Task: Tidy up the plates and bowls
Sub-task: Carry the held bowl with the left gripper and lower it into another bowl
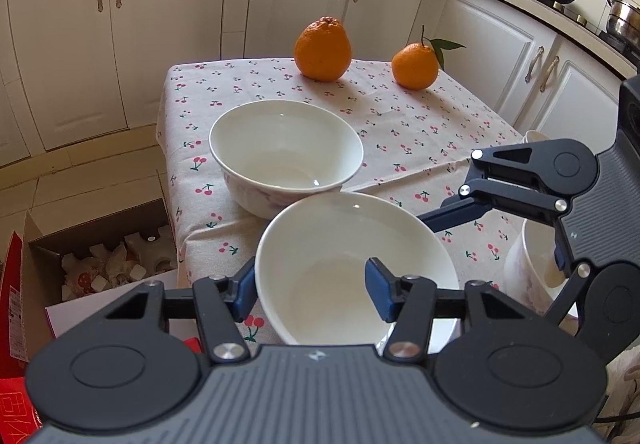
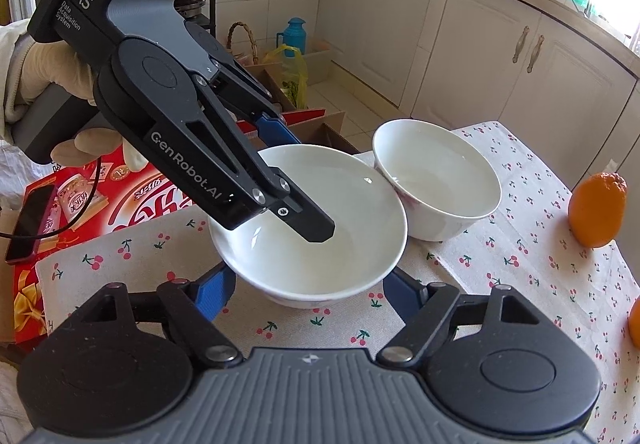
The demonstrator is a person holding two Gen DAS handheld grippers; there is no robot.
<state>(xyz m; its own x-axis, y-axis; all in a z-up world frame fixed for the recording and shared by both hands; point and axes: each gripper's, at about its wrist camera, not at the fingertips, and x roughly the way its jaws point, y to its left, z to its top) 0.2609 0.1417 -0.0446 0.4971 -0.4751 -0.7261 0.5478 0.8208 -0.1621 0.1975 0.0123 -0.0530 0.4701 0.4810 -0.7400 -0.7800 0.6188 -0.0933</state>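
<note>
Two white bowls stand on the cherry-print tablecloth. The near bowl has my left gripper straddling its rim, one finger inside and one outside, jaws still apart. The far bowl stands just behind it, touching or nearly so. My right gripper is open, its blue pads on either side of the near bowl's base. In the left wrist view the right gripper is at the right, beside a third white bowl.
Two oranges sit at the table's far edge; one shows in the right wrist view. A cardboard box and red cartons lie beside the table. Kitchen cabinets surround.
</note>
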